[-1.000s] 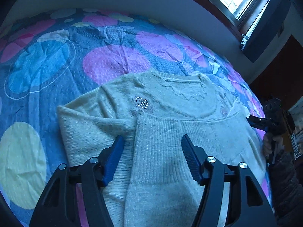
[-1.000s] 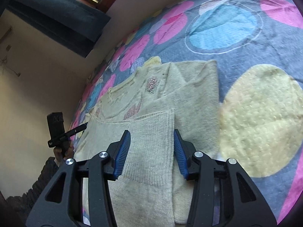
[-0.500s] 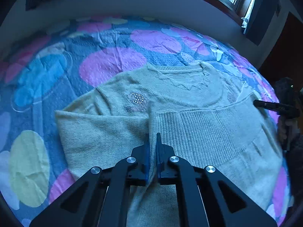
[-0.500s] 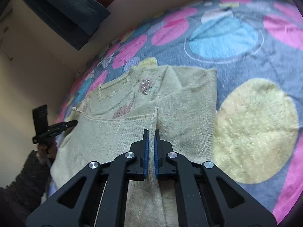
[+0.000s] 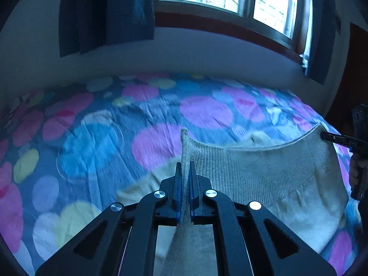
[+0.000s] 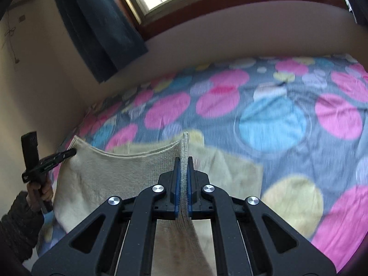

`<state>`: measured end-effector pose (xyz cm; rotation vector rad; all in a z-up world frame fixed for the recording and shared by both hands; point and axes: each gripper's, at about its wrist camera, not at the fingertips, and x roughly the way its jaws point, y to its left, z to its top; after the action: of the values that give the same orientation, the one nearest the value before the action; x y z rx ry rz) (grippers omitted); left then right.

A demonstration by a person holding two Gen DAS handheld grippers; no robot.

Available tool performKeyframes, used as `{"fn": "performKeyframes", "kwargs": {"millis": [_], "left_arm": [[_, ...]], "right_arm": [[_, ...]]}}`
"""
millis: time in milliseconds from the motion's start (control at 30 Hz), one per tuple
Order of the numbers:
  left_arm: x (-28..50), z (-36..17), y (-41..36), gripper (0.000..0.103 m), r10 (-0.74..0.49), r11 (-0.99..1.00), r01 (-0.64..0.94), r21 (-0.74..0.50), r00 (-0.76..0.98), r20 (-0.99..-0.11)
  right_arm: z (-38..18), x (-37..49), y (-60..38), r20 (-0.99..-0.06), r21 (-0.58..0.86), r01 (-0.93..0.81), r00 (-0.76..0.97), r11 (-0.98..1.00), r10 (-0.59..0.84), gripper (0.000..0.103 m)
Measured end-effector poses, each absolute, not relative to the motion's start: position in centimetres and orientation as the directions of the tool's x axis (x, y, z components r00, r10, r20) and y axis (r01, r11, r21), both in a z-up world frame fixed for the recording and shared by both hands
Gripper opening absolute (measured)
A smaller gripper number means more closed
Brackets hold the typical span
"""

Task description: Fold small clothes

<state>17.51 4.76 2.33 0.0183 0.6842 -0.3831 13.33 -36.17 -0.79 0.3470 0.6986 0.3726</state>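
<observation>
Half a second ago the cream ribbed-knit sweater (image 5: pixel 264 172) lay flat on the polka-dot quilted bedspread (image 5: pixel 92 138); now its hem is raised and stretched between both tools. The left gripper (image 5: pixel 183 184) pinches one hem corner, the right gripper (image 6: pixel 183 179) the other. The neckline end rests toward twelve o'clock, so the bottom-to-top fold looks underway.
</observation>
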Motion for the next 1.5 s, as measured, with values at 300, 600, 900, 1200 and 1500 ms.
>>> {"fn": "performKeyframes", "kwargs": {"millis": [300,600,900,1200,1500], "left_arm": [[25.0,-2.9,4.3,0.005,-0.219,0.968,0.238,-0.078,0.654,-0.725],[26.3,-6.5,5.6,0.005,-0.226,0.972,0.187,-0.141,0.599,-0.768],[24.9,-4.3,7.1,0.013,-0.245,0.969,0.137,-0.204,0.617,-0.748],[12.7,-2.1,9.1,0.02,-0.312,0.945,0.13,-0.3,0.628,-0.712],[5.9,-3.9,7.4,0.032,-0.321,0.945,0.164,-0.282,0.622,-0.714]], "right_arm": [[-4.9,23.0,-35.9,-0.65,0.438,-0.11,0.647,0.892,0.399,0.004],[-11.3,25.4,-37.0,-0.715,0.508,-0.002,0.557,0.862,0.422,0.004],[-9.4,22.9,-39.4,-0.656,0.6,0.032,0.591,0.8,0.469,0.01],[-6.7,10.4,-43.2,-0.579,0.682,0.053,0.648,0.729,0.494,0.032],[-8.2,-0.5,-41.1,-0.532,0.743,0.019,0.623,0.669,0.573,0.035]]}}
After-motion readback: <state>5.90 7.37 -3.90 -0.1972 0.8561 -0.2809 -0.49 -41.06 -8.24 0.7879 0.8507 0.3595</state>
